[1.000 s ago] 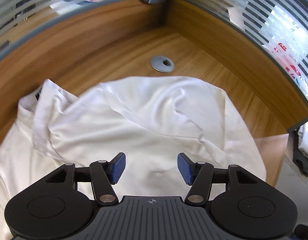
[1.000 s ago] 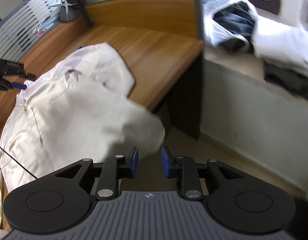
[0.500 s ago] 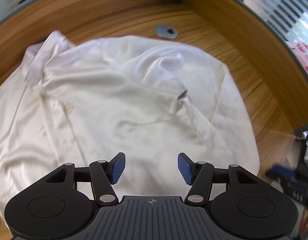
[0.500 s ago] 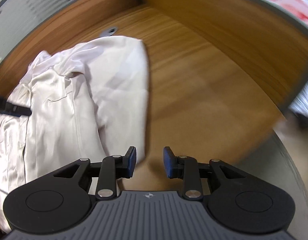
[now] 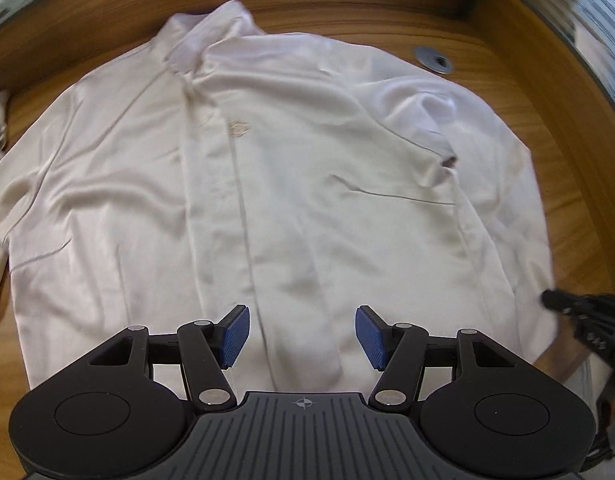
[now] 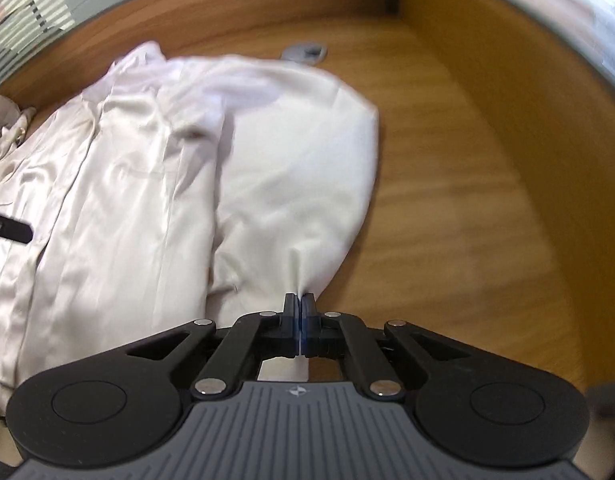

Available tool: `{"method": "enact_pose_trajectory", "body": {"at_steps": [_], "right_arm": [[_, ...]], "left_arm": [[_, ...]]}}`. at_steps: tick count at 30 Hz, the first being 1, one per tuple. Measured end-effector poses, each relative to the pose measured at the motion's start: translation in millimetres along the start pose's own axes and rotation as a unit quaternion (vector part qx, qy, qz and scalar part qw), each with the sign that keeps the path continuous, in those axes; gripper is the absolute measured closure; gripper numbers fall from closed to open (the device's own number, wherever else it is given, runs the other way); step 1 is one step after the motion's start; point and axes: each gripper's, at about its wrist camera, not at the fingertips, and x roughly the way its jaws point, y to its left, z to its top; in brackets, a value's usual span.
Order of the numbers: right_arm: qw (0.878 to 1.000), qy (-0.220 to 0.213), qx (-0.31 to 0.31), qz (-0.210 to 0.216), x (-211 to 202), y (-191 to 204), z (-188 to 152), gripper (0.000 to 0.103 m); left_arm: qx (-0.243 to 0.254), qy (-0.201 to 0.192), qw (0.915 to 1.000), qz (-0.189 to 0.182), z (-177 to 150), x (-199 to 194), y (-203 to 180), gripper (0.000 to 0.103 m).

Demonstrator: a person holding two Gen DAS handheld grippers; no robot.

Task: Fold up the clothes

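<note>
1. A cream shirt (image 5: 307, 184) is spread flat on the wooden bench (image 5: 555, 168), collar (image 5: 203, 36) at the far side, hem toward the near edge.
2. The left claw (image 5: 302, 336) is held over the near middle of the shirt, pads wide apart, nothing gripped between them.
3. The right claw (image 6: 298, 312) is pinched fully closed on a fold at the shirt's near right edge; cloth is puckered at the tips.
4. A grey cable grommet (image 5: 434, 59) is seen set in the bench just beyond the shirt's far right shoulder.
5. More pale cloth (image 6: 5, 124) is bunched at the far left.
</note>
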Motion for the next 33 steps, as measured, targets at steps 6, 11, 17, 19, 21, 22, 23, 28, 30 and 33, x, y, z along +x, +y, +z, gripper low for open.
{"method": "enact_pose_trajectory", "body": {"at_steps": [6, 11, 17, 19, 21, 22, 23, 28, 30, 33], "right_arm": [[0.993, -0.049, -0.053, -0.090, -29.9, -26.2, 52.8, 0.102], [0.980, -0.082, -0.066, -0.168, -44.5, -49.3, 95.4, 0.093], [0.987, -0.098, -0.019, -0.122, -66.2, -66.3, 89.6, 0.073], [0.990, -0.098, -0.002, -0.101, -74.0, -65.5, 75.0, 0.073], [0.991, -0.100, 0.015, -0.084, -81.3, -60.8, 55.2, 0.073], [0.992, -0.103, 0.023, -0.076, -85.1, -57.9, 43.8, 0.073], [0.992, -0.103, 0.032, -0.070, -88.2, -55.5, 32.1, 0.073], [0.990, -0.100, 0.077, -0.056, -103.4, -33.5, -36.8, 0.072], [0.990, -0.095, 0.094, -0.053, -107.8, -24.5, -65.7, 0.069], [0.987, -0.090, 0.128, -0.039, -109.9, -11.1, -110.5, 0.063]], "left_arm": [[-0.020, -0.007, 0.9998, -0.002, 4.6, -4.4, -1.5, 0.041], [-0.011, -0.010, 0.9998, -0.009, 15.5, -0.9, -12.8, 0.041], [0.002, -0.006, 0.9998, -0.018, 33.9, 8.8, -25.1, 0.041], [0.007, -0.003, 0.9997, -0.022, 40.3, 12.2, -30.1, 0.041], [0.014, -0.002, 0.9995, -0.027, 48.0, 15.1, -36.6, 0.041], [0.018, -0.001, 0.9994, -0.029, 52.4, 16.8, -39.8, 0.041], [0.021, 0.000, 0.9992, -0.033, 57.1, 18.7, -42.9, 0.041], [0.029, 0.014, 0.9980, -0.055, 77.7, 35.8, -56.9, 0.041], [0.025, 0.025, 0.9974, -0.063, 84.3, 44.9, -61.6, 0.041], [0.029, 0.032, 0.9972, -0.061, 93.3, 56.1, -69.5, 0.041]]}}
